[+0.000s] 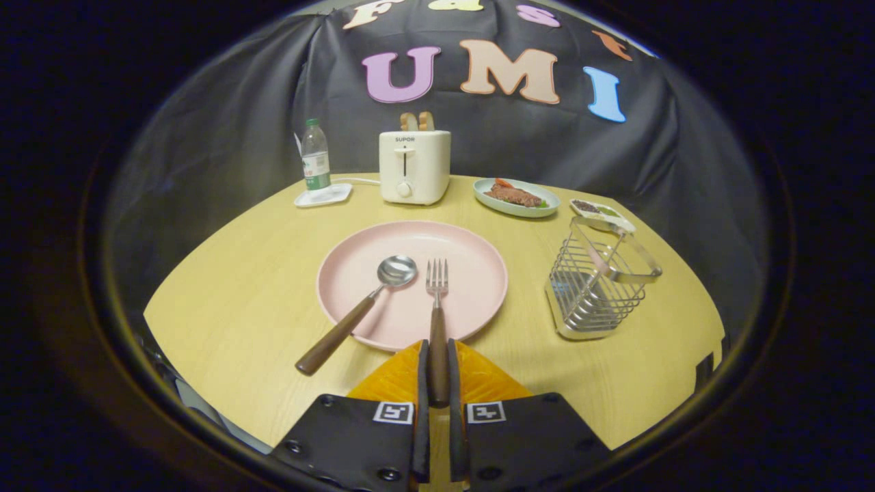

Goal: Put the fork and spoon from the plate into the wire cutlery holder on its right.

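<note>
Pinched between the two fingers of the gripper [437, 372] is the wooden handle of the fork [437, 321]; the jaws stand nearly together with the handle filling the gap, and both seem to press on it. Its tines lie ahead of the fingers on the pink plate [355, 273]. The spoon [362, 307] rests to the left of the jaws, bowl on the plate, brown handle slanting off the rim onto the table [239, 301]. Ahead and to the right of the jaws, well apart from the plate, stands the wire cutlery holder [598, 280]. Beyond the plate are a toaster [414, 166], a bottle [315, 157] and a dish of food [516, 197].

Risk, as I judge it: the grip sits at the handle's far end, so the heavy tines may swing or slip on lifting. The holder looks light; a fork catching its rim or wires could tip it.
</note>
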Action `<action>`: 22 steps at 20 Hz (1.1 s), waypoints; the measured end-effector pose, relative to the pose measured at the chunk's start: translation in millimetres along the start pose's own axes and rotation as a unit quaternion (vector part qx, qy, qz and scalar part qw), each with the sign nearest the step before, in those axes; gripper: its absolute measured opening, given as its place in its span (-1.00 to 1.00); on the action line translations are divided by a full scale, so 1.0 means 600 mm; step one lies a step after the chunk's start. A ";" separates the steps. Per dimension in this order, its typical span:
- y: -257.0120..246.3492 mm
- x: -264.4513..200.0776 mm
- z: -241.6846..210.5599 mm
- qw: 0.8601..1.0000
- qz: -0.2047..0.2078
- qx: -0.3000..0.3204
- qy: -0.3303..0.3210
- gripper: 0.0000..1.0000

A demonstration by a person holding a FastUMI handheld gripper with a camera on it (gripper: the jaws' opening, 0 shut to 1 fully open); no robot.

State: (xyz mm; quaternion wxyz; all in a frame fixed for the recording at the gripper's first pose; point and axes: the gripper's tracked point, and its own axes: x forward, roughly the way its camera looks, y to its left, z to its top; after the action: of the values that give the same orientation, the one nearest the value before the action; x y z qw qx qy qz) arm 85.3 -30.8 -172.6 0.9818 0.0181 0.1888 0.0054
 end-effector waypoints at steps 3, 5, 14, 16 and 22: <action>-0.004 -0.005 0.007 1.000 -0.012 -0.016 0.001 -0.83; -0.003 -0.009 0.017 1.000 -0.015 -0.023 -0.002 -0.83; -0.022 -0.056 0.114 0.997 -0.052 -0.039 -0.031 -0.83; -0.039 -0.072 0.139 0.996 -0.073 -0.036 -0.032 -0.83; -0.086 -0.112 0.190 0.990 -0.139 0.014 -0.007 -0.83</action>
State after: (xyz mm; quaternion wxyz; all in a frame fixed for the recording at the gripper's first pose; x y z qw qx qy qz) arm 65.5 -87.2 -43.5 0.9740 0.0054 0.1827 -0.1340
